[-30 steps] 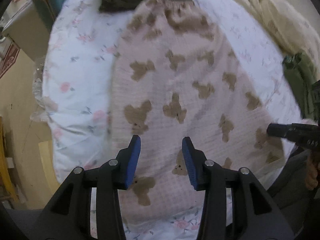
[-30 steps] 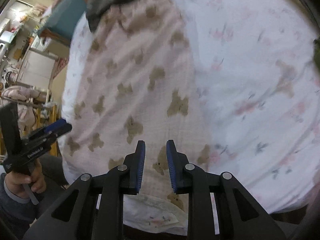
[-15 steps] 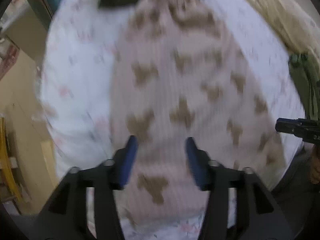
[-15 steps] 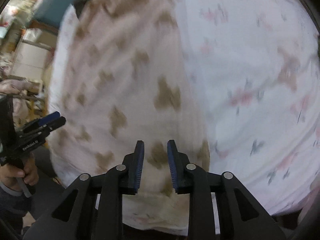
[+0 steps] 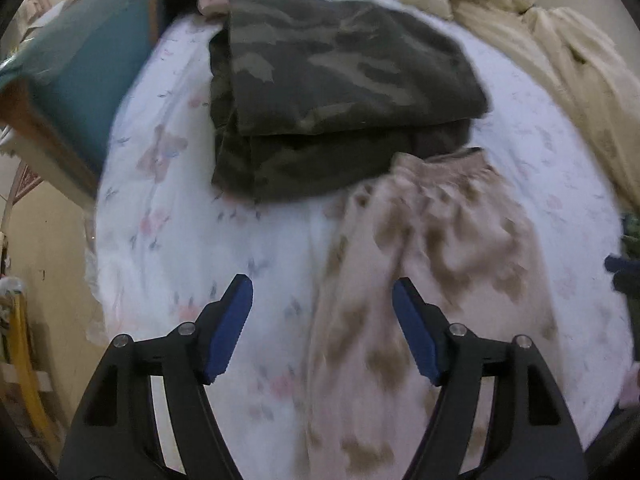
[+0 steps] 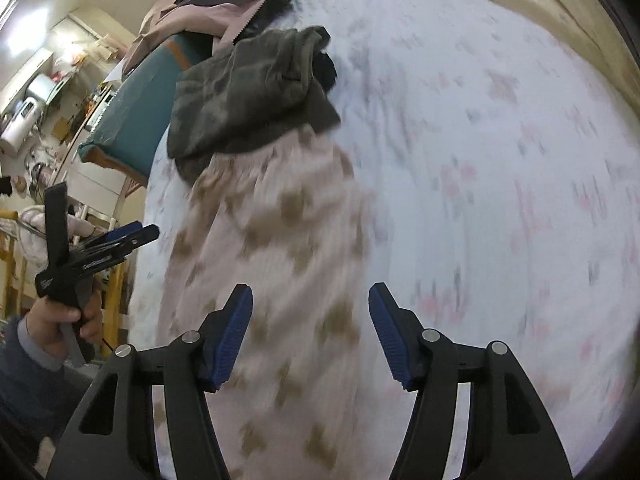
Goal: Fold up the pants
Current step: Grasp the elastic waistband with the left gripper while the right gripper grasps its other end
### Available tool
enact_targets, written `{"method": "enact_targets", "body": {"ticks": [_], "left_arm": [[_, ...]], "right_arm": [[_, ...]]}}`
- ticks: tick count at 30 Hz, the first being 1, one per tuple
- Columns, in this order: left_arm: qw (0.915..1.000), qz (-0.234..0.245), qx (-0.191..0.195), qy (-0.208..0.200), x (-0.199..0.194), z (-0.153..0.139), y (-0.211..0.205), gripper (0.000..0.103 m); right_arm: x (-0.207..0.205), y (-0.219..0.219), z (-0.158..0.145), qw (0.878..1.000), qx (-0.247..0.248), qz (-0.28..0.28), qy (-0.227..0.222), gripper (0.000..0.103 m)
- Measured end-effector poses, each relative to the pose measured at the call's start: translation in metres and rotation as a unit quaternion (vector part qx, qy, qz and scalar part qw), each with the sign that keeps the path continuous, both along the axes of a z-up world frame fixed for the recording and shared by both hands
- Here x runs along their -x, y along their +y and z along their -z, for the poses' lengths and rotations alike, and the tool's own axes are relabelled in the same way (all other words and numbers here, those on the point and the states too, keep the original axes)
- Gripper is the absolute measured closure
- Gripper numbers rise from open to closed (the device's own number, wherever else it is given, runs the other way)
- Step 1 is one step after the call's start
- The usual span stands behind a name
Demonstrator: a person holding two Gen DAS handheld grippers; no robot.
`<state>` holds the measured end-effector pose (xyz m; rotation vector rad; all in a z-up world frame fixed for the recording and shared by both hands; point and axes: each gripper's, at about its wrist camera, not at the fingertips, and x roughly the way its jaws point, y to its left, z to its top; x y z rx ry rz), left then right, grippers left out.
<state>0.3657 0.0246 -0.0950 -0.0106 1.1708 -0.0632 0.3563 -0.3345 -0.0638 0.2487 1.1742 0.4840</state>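
Pale pink pants with brown bear prints [image 5: 432, 280] lie lengthwise on the floral bedsheet [image 5: 180, 240]; their far end touches a folded camouflage garment [image 5: 332, 92]. My left gripper [image 5: 322, 328] is open and empty, above the sheet at the pants' left edge. In the right wrist view the pants [image 6: 280, 264] run from the camouflage garment [image 6: 248, 96] towards me. My right gripper [image 6: 310, 332] is open and empty over their near part. The left gripper [image 6: 116, 240] shows there at the left, held in a hand.
A teal cushion [image 5: 76, 68] sits at the bed's far left. A cream blanket [image 5: 560, 60] is bunched along the far right. Pink cloth [image 6: 200, 20] lies past the camouflage garment. The bed's left edge drops to a floor with furniture [image 6: 32, 120].
Both grippers have opened wide; the right one was nearly shut. Both views have lifted and tilted towards the far end of the bed, so the camouflage garment is in fuller view.
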Motion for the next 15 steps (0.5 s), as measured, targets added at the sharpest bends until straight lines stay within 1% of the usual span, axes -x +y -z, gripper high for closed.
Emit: {"method": "enact_targets", "body": {"ticks": [1, 3, 7, 9, 10, 11, 12, 14, 15], "left_arm": [[0.9999, 0.005, 0.010, 0.013, -0.016, 0.011, -0.002, 0.034], [0.9993, 0.015, 0.025, 0.024, -0.032, 0.020, -0.005, 0.034], [0.9979, 0.050, 0.021, 0.035, -0.065, 0.036, -0.015, 0.034], [0.9955, 0.071, 0.029, 0.057, -0.080, 0.048, -0.021, 0.034], [0.9930, 0.090, 0.026, 0.072, -0.086, 0.055, -0.027, 0.035], [0.9905, 0.112, 0.022, 0.078, -0.089, 0.060, -0.032, 0.037], [0.9874, 0.138, 0.009, 0.078, -0.090, 0.065, -0.040, 0.043], [0.9842, 0.160, 0.001, 0.077, -0.092, 0.070, -0.047, 0.047], [0.9839, 0.162, 0.006, 0.075, -0.094, 0.072, -0.048, 0.053]], "right_arm": [[-0.012, 0.005, 0.005, 1.000, 0.000, -0.002, -0.001, 0.040], [-0.036, 0.010, 0.011, 1.000, 0.003, -0.010, -0.007, 0.040], [-0.082, 0.026, 0.025, 0.999, 0.011, -0.028, -0.013, 0.041], [-0.098, 0.034, 0.034, 0.999, 0.019, -0.038, -0.011, 0.041], [-0.107, 0.040, 0.042, 0.998, 0.034, -0.043, -0.010, 0.041], [-0.113, 0.044, 0.048, 0.998, 0.041, -0.050, -0.007, 0.041], [-0.119, 0.048, 0.053, 0.997, 0.045, -0.056, -0.004, 0.041], [-0.129, 0.057, 0.066, 0.997, 0.052, -0.065, 0.001, 0.041], [-0.133, 0.061, 0.071, 0.996, 0.054, -0.070, 0.002, 0.041]]}}
